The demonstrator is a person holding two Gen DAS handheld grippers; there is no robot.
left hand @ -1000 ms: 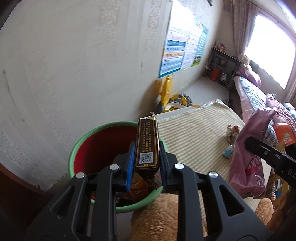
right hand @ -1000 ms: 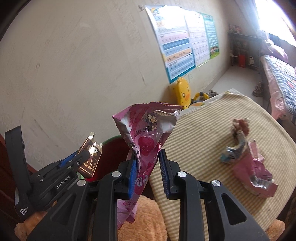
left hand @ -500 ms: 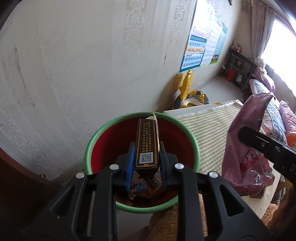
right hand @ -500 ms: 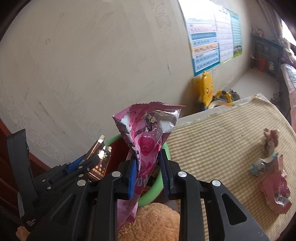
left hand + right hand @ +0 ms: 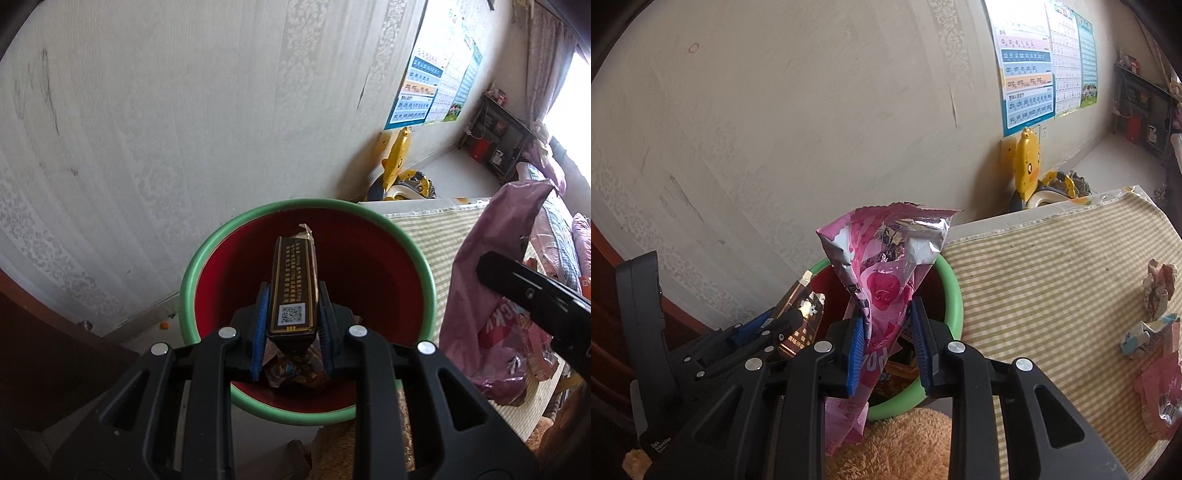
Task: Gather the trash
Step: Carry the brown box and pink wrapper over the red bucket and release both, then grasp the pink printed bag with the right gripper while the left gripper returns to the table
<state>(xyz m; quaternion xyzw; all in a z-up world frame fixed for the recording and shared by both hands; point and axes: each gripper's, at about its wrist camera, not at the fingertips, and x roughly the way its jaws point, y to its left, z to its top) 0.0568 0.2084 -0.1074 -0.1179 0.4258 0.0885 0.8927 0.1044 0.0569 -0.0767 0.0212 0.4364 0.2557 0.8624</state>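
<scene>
A red bucket with a green rim (image 5: 424, 266) stands by the wall, with crumpled wrappers (image 5: 295, 369) at its bottom. My left gripper (image 5: 292, 295) is shut on a brown and gold cigarette box (image 5: 293, 280), which hangs over the bucket's mouth. The right wrist view shows that box (image 5: 801, 325) at the bucket's left side. My right gripper (image 5: 887, 312) is shut on an opened pink snack bag (image 5: 882, 284). The bag stands upright over the bucket's near rim (image 5: 955, 295). In the left wrist view the bag (image 5: 491, 295) hangs just right of the bucket.
A green-striped mat (image 5: 1052, 277) right of the bucket carries a crumpled wrapper (image 5: 1160, 291), a small blue-white carton (image 5: 1141, 336) and a pink wrapper (image 5: 1160, 398). A yellow duck toy (image 5: 1028, 166) stands by the wall. Brown plush (image 5: 908, 443) lies below the grippers. Dark wood furniture (image 5: 44, 350) borders the left.
Both grippers have moved left and down towards the bucket with their loads. The bucket has gone from partly hidden to lying whole beneath the box, and the pink bag now sits over its rim.
</scene>
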